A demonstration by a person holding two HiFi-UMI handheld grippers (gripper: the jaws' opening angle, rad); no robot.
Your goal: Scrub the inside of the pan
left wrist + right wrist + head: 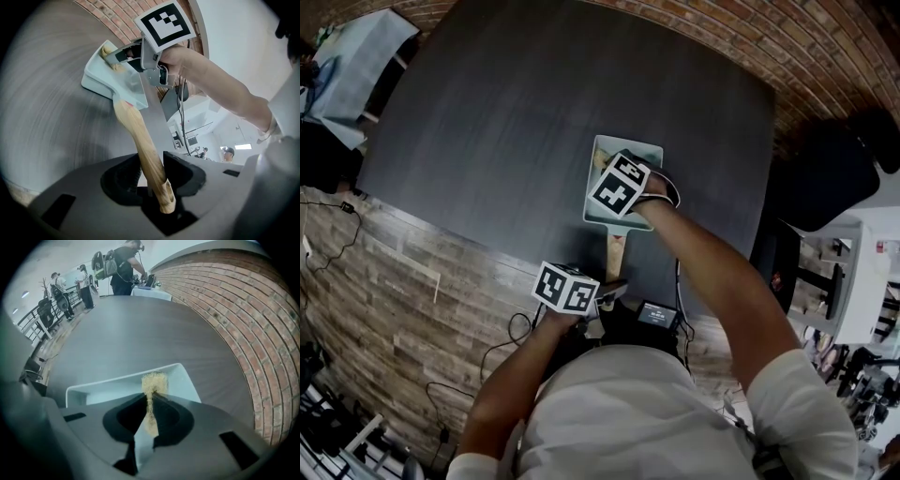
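Observation:
A pale green square pan [609, 152] with a wooden handle [615, 251] lies on the dark table [534, 112]. My left gripper [152, 176] is shut on the end of the handle [140, 136] near the table's front edge. Over the pan [117, 385] my right gripper [151, 416] is shut on a tan scrubber [153, 383], whose tip rests on the pan's inside near its far wall. The left gripper view shows the right gripper [119, 56] reaching down into the pan [101, 82] with the scrubber [107, 48] at the far rim.
A brick wall [243, 333] runs along the table's right side. A black chair [825, 173] stands to the right of the table. Several people [124, 268] stand beyond the far end. A cloth-covered table [352, 66] is at the upper left.

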